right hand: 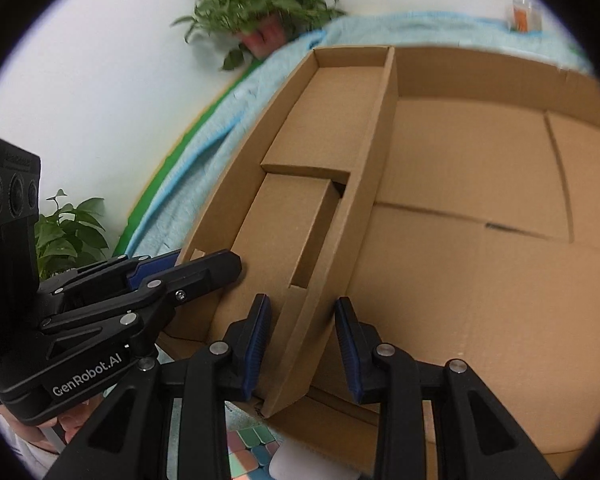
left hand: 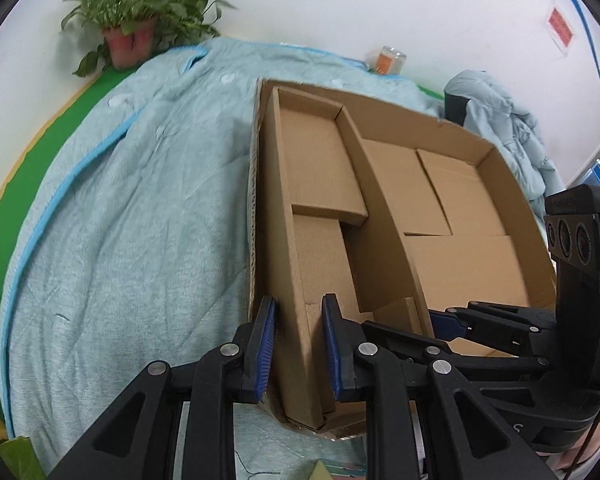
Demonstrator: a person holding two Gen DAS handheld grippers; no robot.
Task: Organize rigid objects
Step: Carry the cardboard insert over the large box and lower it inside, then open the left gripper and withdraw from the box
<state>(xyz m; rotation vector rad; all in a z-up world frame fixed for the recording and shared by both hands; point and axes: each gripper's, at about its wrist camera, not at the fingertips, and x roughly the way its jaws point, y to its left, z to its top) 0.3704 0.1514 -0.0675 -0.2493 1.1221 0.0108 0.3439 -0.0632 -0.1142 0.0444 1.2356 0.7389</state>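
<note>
A large open cardboard tray (left hand: 512, 176) lies flat on a pale blue quilt (left hand: 140, 208). A narrow open cardboard box (left hand: 284, 240) sits lengthwise in its left part, holding a flat closed carton (left hand: 320, 168) at the far end and a slimmer one (left hand: 320, 256) nearer. Flat cartons (left hand: 460, 240) fill the right part.

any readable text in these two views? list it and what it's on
"GenRobot.AI": white print on the body of the left gripper, right wrist view.
Red sign on the wall: print too blurred to read.
Jar with an orange label: too small to read.
Embossed line atop each gripper's camera block: unreadable.
Cardboard box: no print visible.
</note>
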